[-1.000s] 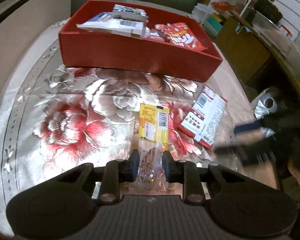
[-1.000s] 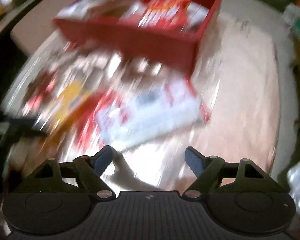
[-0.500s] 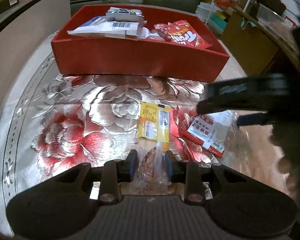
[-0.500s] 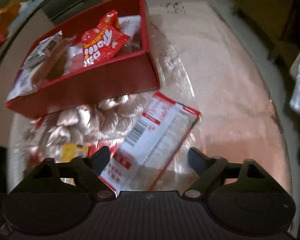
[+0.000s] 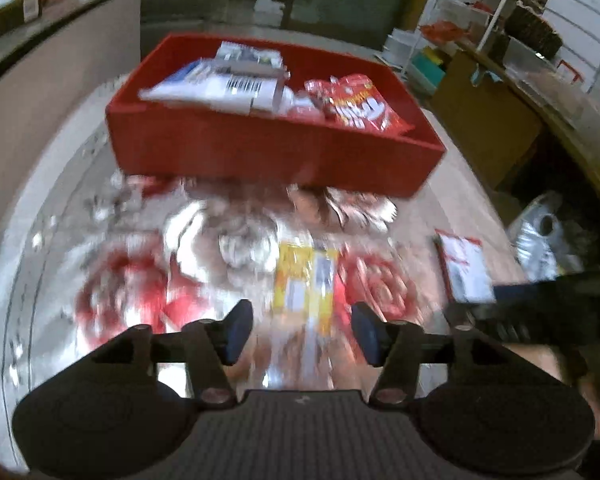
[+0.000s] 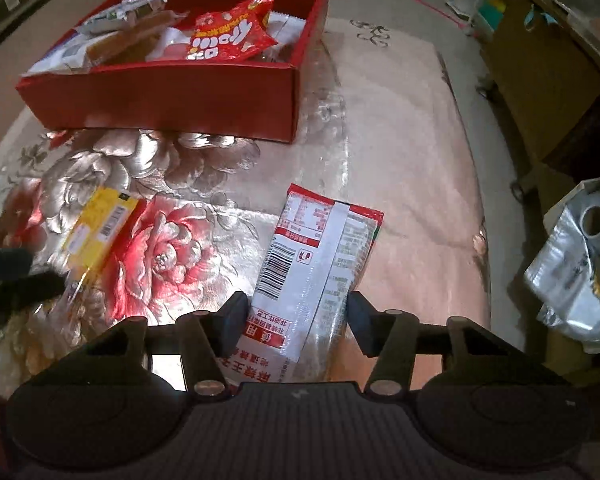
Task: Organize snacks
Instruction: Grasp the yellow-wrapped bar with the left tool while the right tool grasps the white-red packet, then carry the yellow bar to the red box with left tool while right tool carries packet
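The left gripper (image 5: 302, 334) is opening; the yellow snack packet (image 5: 304, 280) lies between and ahead of its jaws, pads clear of it. The right gripper (image 6: 296, 322) is closing around the near end of the red-and-white packet (image 6: 316, 256), with gaps visible at both pads. The red box (image 6: 180, 96) stands well ahead, with bare flowered tablecloth (image 6: 172, 248) between. The tablecloth's edge lies right of the right jaws.

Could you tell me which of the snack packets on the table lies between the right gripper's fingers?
The red-and-white packet, barcode side up, lies between the closing right gripper's fingers. The yellow packet lies apart, by the left gripper.
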`<action>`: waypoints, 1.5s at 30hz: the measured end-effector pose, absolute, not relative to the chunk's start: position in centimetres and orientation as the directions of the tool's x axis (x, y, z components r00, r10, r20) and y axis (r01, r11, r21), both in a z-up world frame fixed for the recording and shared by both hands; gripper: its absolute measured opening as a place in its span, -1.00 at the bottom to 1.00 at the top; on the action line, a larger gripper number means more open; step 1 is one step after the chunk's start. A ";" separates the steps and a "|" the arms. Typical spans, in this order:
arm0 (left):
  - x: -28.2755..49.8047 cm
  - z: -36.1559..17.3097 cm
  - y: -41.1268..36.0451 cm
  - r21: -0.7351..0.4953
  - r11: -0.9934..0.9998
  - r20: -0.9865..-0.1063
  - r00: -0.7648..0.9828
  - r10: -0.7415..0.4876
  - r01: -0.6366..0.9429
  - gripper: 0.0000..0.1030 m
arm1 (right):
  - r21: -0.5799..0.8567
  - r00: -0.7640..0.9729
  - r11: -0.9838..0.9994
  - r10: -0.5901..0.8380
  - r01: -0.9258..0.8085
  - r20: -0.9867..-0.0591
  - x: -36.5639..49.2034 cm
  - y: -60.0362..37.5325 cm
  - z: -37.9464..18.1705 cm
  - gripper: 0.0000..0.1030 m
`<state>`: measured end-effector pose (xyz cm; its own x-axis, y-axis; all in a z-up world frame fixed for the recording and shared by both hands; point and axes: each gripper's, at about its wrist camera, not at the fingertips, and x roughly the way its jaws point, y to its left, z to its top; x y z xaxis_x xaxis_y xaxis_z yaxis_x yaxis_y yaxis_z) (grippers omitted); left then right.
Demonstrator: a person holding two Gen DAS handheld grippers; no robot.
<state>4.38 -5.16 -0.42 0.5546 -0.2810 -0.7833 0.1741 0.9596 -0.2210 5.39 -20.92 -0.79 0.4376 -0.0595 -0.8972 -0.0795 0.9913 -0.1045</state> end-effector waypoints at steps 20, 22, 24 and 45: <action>3.5 1.6 -5.5 -0.236 0.950 -0.734 0.603 -0.313 0.205 -0.64 | 0.005 0.544 0.993 0.070 -0.120 -0.836 4.7 -22.1 3.8 0.05; 3.5 2.5 -5.5 -0.251 0.945 -0.708 0.625 -0.328 0.212 -0.64 | 0.019 0.567 0.993 0.083 -0.119 -0.820 4.6 -22.2 4.5 0.05; 3.4 3.4 -5.8 -0.243 0.944 -0.680 0.654 -0.331 0.224 -0.64 | 0.025 0.583 0.992 0.091 -0.122 -0.808 4.8 -22.0 5.0 0.05; 10.1 6.4 -7.2 -0.178 0.962 -0.586 0.763 -0.272 0.206 -0.63 | 0.031 0.697 0.989 0.123 -0.142 -0.707 12.1 -19.4 8.0 0.05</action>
